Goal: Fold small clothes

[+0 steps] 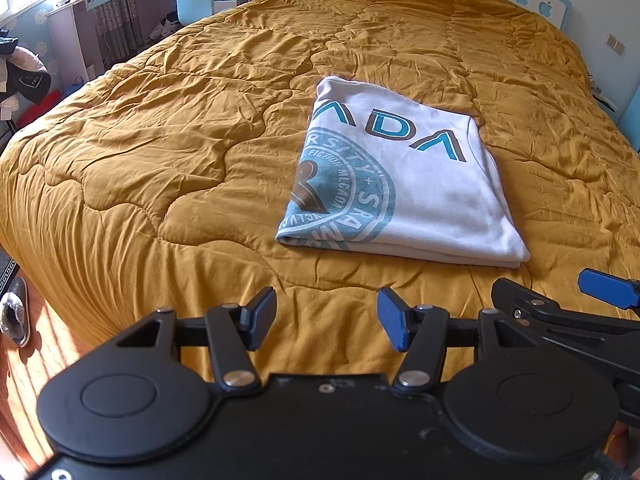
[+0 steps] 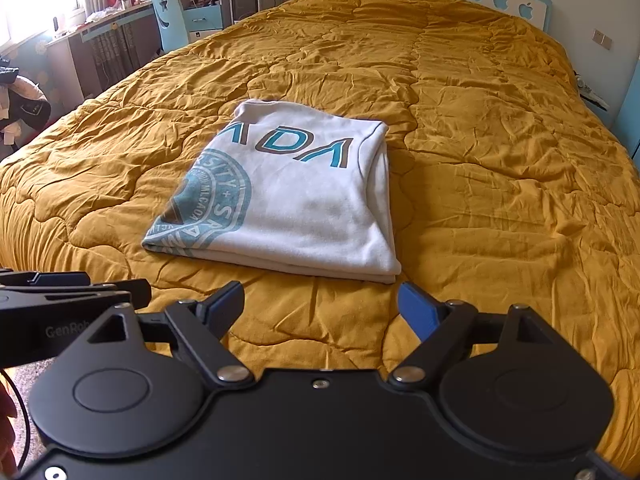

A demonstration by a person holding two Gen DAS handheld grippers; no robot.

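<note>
A white T-shirt (image 1: 404, 184) with teal lettering and a round teal print lies folded into a flat rectangle on the mustard quilt (image 1: 180, 152). The same T-shirt (image 2: 288, 204) shows in the right wrist view, just beyond the fingers. My left gripper (image 1: 326, 318) hovers over the quilt short of the shirt's near edge, open, nothing between its blue pads. My right gripper (image 2: 322, 308) is also open and empty, close to the shirt's near right corner. Each gripper's finger shows at the other view's edge.
The quilt (image 2: 500, 168) covers a wide bed with a white headboard (image 2: 500, 0) at the far end. A desk and a blue chair (image 2: 168, 16) stand at the far left. A slipper (image 1: 16, 312) lies on the floor left of the bed.
</note>
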